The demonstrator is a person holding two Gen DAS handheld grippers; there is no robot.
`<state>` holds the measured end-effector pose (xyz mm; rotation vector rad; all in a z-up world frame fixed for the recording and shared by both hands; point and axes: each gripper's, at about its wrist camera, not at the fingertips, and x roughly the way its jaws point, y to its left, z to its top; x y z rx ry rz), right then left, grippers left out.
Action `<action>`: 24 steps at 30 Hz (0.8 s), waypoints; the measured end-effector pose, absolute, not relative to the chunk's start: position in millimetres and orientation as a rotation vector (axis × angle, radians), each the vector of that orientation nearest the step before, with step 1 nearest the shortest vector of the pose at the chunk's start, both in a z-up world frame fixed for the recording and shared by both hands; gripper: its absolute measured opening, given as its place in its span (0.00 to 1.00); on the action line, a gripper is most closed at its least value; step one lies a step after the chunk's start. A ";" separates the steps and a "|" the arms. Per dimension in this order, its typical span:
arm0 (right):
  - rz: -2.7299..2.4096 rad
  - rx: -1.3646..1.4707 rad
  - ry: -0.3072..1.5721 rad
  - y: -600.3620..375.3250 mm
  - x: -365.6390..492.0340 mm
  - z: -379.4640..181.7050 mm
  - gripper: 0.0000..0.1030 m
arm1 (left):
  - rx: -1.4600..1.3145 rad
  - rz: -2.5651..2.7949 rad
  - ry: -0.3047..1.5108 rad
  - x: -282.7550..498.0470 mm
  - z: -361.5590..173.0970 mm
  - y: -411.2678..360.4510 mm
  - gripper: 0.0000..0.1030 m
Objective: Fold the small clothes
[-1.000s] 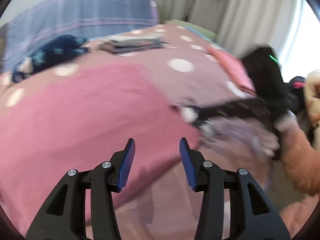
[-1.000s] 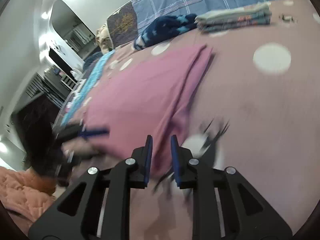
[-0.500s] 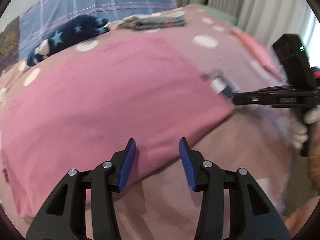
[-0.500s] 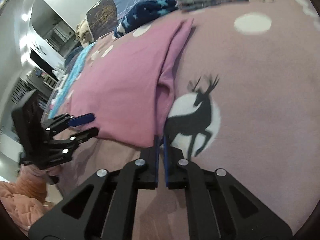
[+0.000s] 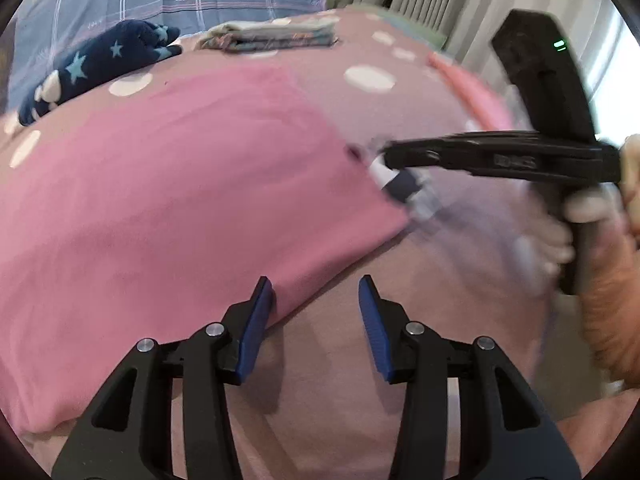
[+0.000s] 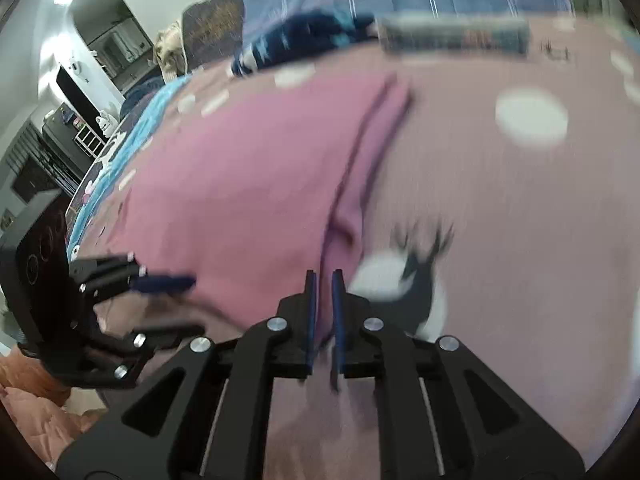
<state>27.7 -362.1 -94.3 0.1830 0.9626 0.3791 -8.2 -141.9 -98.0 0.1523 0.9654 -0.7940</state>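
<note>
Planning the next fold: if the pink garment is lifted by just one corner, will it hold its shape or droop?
The pink garment will probably droop: it lies limp, following the bedspread. Its layered edge may slide apart when raised. It looks thin, so likely light enough for the right gripper, nearly closed at its corner.

Bare bedspread (image 5: 336,360) is lying open ahead of the left tool (image 5: 316,312); the right tool (image 5: 384,164) is blocking the pink cloth's (image 5: 180,200) right corner.
</note>
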 end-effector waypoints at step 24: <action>0.270 0.271 0.934 -385.6 182.9 -121.3 0.15 | 0.114 -0.901 0.940 30.6 -116.1 -225.0 0.52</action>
